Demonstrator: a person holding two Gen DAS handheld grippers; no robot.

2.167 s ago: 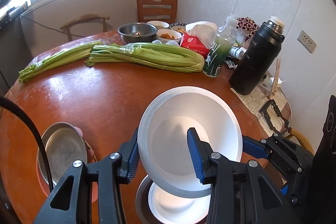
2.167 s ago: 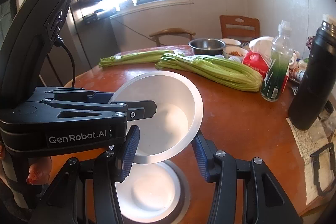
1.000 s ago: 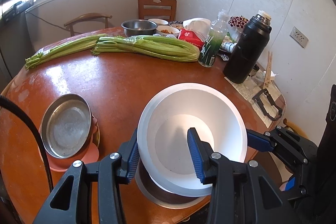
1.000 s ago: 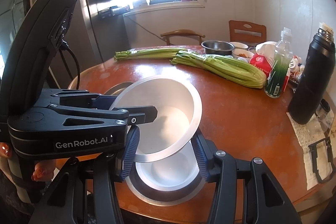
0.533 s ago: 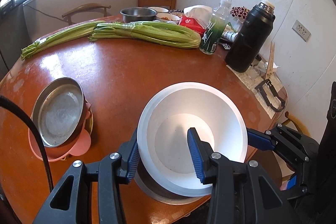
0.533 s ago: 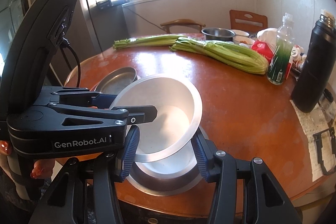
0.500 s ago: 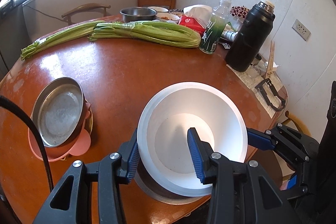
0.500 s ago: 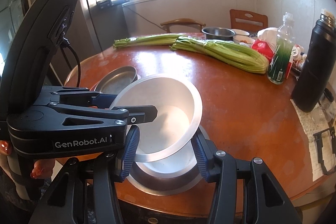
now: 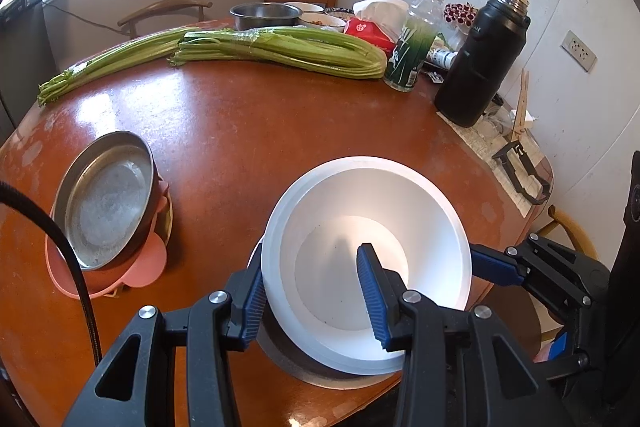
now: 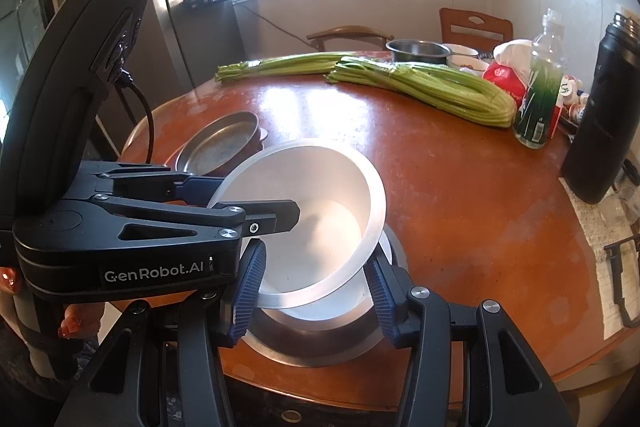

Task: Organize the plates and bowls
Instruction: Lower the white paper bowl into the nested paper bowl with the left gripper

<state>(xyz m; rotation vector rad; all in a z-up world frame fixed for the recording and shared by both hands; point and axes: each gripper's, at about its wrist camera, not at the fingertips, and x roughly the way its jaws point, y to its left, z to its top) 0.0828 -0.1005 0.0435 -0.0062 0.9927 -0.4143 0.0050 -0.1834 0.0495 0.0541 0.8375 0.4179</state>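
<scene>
White bowl [image 9: 360, 227] held tilted above steel bowl [image 10: 320, 343] at near edge of table [image 9: 248, 123]. We see left gripper [image 9: 312, 291] fingers pinching bowl rim, one finger inside, one outside. Right gripper [image 10: 316, 291] fingers also clamp opposite rim. Second white bowl [image 10: 344, 303] sits inside steel one. Steel plate [image 9: 104, 199] on pink dish [image 9: 140, 267] lies well apart.

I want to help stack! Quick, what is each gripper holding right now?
Left gripper: shut on the white bowl's rim.
Right gripper: shut on the same white bowl's opposite side.
</scene>
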